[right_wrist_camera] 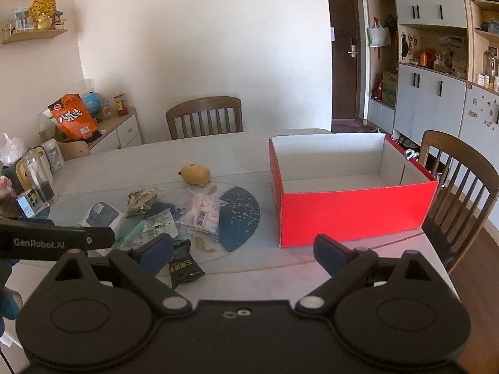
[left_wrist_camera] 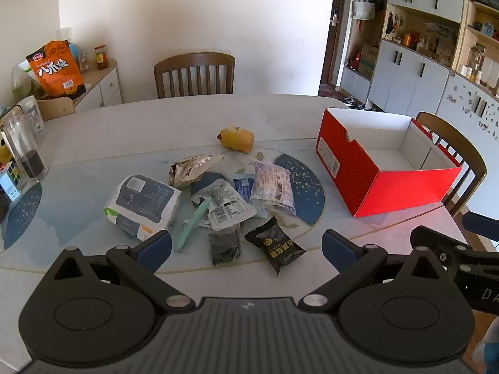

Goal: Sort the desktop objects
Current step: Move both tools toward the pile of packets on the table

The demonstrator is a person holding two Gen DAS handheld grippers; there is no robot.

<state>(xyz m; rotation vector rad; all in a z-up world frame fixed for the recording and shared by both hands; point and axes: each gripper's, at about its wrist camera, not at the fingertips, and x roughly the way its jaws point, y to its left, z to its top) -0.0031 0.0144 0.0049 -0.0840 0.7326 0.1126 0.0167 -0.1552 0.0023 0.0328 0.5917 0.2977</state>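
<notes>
Both grippers hang above the near edge of the table [left_wrist_camera: 280, 115], each with its fingers spread wide and nothing between them.

The left gripper [left_wrist_camera: 246, 246] faces the pile of packets. Just ahead of its fingertips lie a black snack packet [left_wrist_camera: 274, 244] and a dark crumpled packet [left_wrist_camera: 224, 244] beside it. A mint-green stick [left_wrist_camera: 191, 221] lies near the left finger, and a white-and-navy pack [left_wrist_camera: 143, 204] sits slightly further left. Behind these rest a clear pouch [left_wrist_camera: 223, 202], a pale striped packet [left_wrist_camera: 273, 187] and a foil wrapper [left_wrist_camera: 190, 170]. A yellow toy [left_wrist_camera: 236, 139] stands apart, further back.

The right gripper [right_wrist_camera: 243, 251] points at the table between the pile and the red box [right_wrist_camera: 352, 208] — the box sits open and upright just beyond its right finger, its white inside bare. The black snack packet [right_wrist_camera: 184, 268] lies close to its left finger, with the rest of the pile further left and behind.
</notes>
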